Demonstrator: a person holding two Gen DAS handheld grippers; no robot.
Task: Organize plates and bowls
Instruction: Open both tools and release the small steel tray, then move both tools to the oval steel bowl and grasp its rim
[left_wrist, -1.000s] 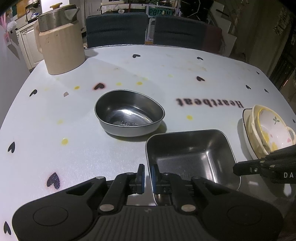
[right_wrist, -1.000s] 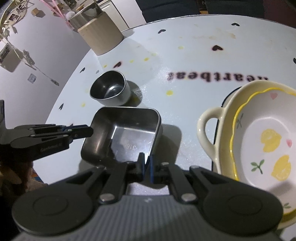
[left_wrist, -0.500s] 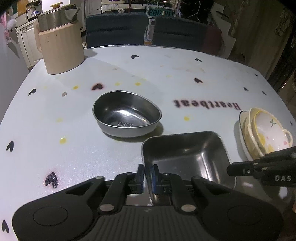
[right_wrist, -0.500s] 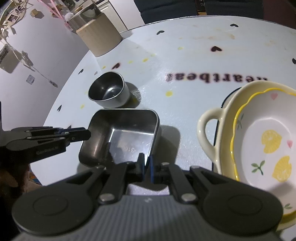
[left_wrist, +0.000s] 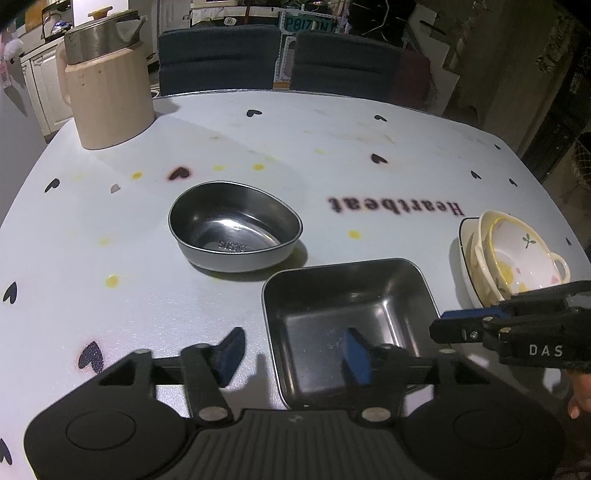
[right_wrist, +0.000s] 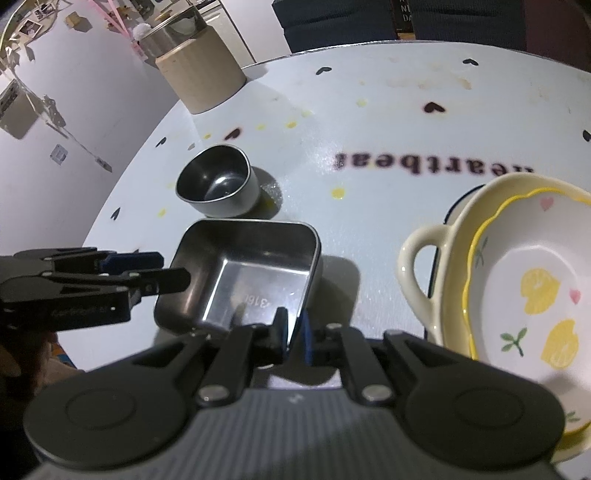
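Observation:
A square steel dish sits on the white table. My left gripper is open, its jaws astride the dish's near left wall, one pad outside and one pad inside. My right gripper is shut on the dish's near right rim. It shows from the side in the left wrist view. An oval steel bowl stands behind the dish. A stack of yellow-trimmed ceramic bowls sits on a plate to the right.
A beige kettle stands at the far left corner of the table. Two dark chairs stand behind the far edge. The table's edge runs close on the left in the right wrist view.
My left gripper has opened and let go of the square dish's rim. My right gripper stays shut on the dish.

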